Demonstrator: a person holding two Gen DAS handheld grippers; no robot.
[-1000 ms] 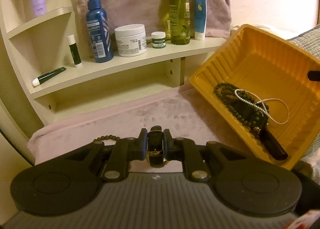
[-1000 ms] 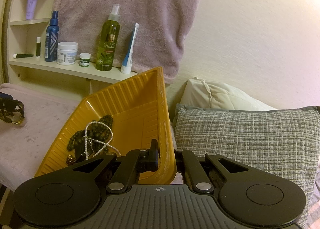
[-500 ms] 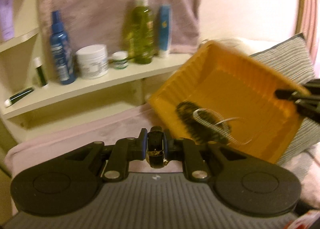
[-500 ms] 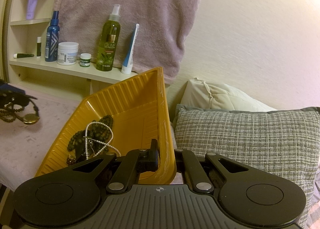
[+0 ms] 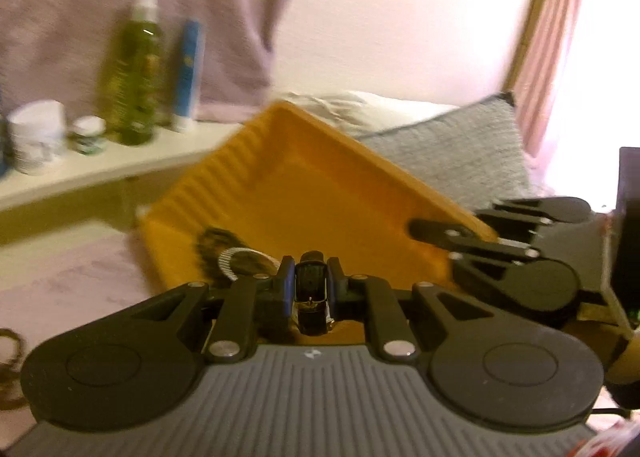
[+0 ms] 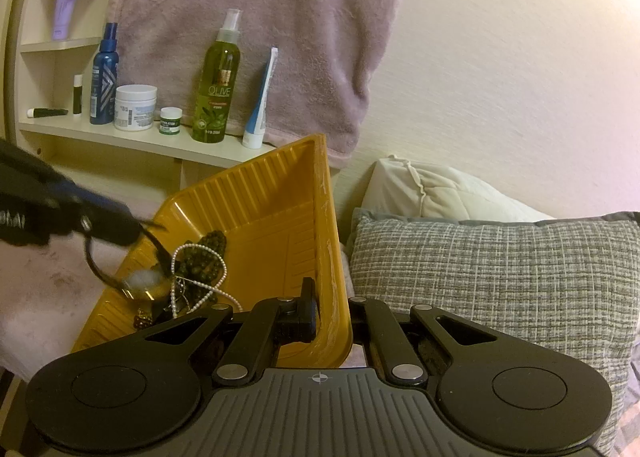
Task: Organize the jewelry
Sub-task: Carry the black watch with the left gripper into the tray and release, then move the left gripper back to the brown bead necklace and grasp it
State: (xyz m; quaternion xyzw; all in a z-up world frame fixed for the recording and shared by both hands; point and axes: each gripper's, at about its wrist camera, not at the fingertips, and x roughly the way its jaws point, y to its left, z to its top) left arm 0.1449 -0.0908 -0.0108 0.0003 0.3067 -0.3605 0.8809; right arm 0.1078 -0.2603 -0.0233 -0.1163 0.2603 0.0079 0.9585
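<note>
The wristwatch (image 5: 313,299) is clamped by its strap in the left gripper (image 5: 312,289), now hanging over the yellow tray (image 6: 256,209); earlier it was over the bedspread. It is judged light, floppy and scratch-prone, best held by the strap. The right gripper (image 6: 332,321) is clamped on the tray rim.

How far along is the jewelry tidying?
Partway. A dark bead necklace and a pearl strand already lie in the yellow tray, which the right gripper grips by its rim. The left gripper holds a watch at the tray. A beaded piece remains on the bed.
</note>
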